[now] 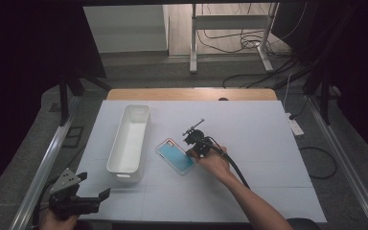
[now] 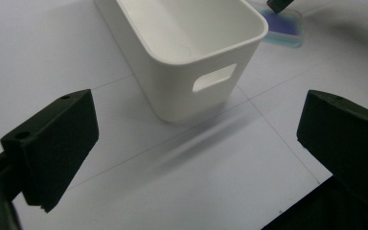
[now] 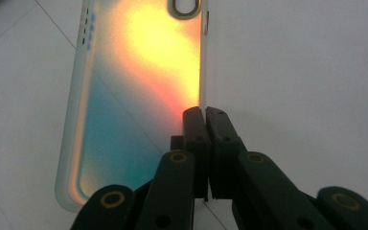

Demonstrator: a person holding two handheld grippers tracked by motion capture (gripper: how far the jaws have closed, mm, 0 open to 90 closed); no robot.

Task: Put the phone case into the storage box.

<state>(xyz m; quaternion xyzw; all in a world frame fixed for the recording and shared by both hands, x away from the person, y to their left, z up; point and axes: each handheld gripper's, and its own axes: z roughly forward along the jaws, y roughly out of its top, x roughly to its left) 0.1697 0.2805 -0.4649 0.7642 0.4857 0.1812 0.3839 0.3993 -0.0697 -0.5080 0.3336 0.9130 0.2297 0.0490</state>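
White counter (image 1: pixel 268 143) under dim light, grey floor and loose cables beyond its far edge. Left of centre sits a long white bin (image 1: pixel 129 142), empty, with a handle slot in its near end. Just beside the bin's right wall lies a phone case (image 1: pixel 175 155), flat on the counter and angled; in the right gripper view it glows orange fading to teal, camera cutout at the far end. Over at the case's right edge is the right gripper (image 3: pixel 205 117), jaws pressed together with no gap, tips right at the case's long rim; whether the rim is pinched between them, I cannot tell. The left gripper (image 1: pixel 93 199) hangs at the counter's near left corner, jaws spread wide, nothing between them, pointing toward the bin's near end.
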